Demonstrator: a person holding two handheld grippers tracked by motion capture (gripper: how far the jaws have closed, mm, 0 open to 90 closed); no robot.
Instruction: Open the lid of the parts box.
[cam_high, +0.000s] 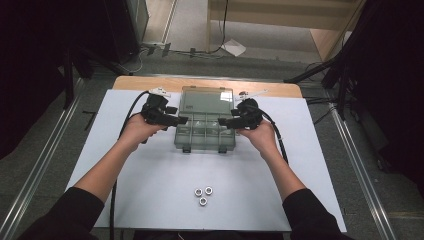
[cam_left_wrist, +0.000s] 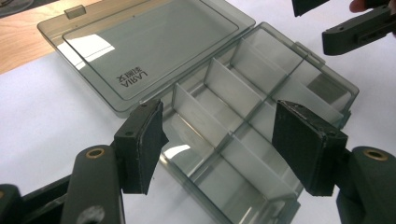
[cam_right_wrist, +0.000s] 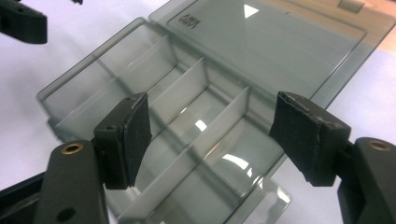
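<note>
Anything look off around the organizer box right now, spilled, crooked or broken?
Nothing stands out. The organizer box sits square with its lid laid flat open, compartments empty; three nuts lie grouped on the table nearer the person.

The high view looks forward and down over the whole table (cam_high: 150, 200). Each gripper view sits close above the open compartment box (cam_left_wrist: 243, 116), facing it from opposite ends; all three views share that box.

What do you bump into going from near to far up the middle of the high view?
Three small silver metal nuts → bare white table sheet → smoky clear plastic compartment box → its flipped-open clear lid → light wooden table edge.
</note>
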